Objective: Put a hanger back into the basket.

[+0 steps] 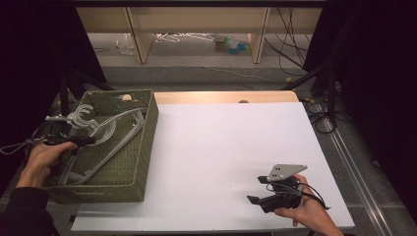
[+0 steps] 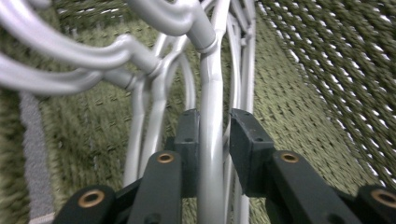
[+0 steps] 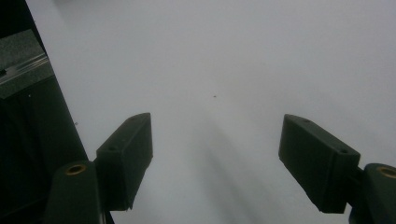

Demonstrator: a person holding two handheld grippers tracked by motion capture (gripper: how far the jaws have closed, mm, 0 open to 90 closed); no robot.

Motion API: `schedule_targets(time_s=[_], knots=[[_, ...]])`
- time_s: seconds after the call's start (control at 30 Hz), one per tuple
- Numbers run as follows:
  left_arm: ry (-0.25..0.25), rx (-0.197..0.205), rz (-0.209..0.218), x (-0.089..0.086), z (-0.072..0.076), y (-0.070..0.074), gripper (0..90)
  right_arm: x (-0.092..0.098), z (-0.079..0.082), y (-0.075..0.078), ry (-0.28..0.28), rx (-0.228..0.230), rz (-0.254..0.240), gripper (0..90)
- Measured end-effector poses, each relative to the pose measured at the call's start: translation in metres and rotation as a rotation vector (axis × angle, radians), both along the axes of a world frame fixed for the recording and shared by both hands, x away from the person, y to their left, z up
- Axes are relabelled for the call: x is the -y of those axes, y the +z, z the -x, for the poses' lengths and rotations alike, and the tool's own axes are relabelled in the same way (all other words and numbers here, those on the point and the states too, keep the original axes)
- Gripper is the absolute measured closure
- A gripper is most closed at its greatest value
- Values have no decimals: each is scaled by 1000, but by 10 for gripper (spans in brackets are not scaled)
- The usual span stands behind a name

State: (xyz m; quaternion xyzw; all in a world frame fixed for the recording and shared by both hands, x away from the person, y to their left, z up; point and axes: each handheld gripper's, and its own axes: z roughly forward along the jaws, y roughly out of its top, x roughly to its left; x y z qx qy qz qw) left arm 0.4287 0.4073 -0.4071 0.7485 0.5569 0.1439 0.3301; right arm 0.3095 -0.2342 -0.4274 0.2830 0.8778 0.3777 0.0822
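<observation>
The right gripper [image 1: 263, 191] rests low near the front edge of the white surface [image 1: 221, 157], its jaws spread wide with nothing between them. Farther off at the left, the left gripper [image 2: 214, 140] reaches into the green woven basket [image 1: 142, 147]. Its jaws stand slightly parted around one grey hanger [image 2: 210, 116] of the pile lying inside, a small gap showing beside the bar.

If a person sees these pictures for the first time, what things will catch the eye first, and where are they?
First comes the green woven basket at the table's left edge, holding a pile of grey hangers. The left gripper reaches into it, its jaws slightly apart around one hanger's bar. The right gripper rests open on the bare white table at the near right.
</observation>
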Motion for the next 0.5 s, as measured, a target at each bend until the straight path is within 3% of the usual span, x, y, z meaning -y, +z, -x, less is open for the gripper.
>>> schedule_targets(time_s=[0.13, 0.17, 0.33, 0.5], knots=[[122, 90, 33, 2, 6, 8, 576, 1, 0, 0, 1, 5, -2, 270], [130, 105, 37, 2, 8, 11, 539, 1, -1, 0, -9, 3, -3, 270], [117, 147, 67, 5, 18, 19, 459, 1, 0, 0, -13, -3, -6, 269], [78, 220, 97, 17, 30, 30, 413, 1, 0, 0, -17, 2, -8, 265]])
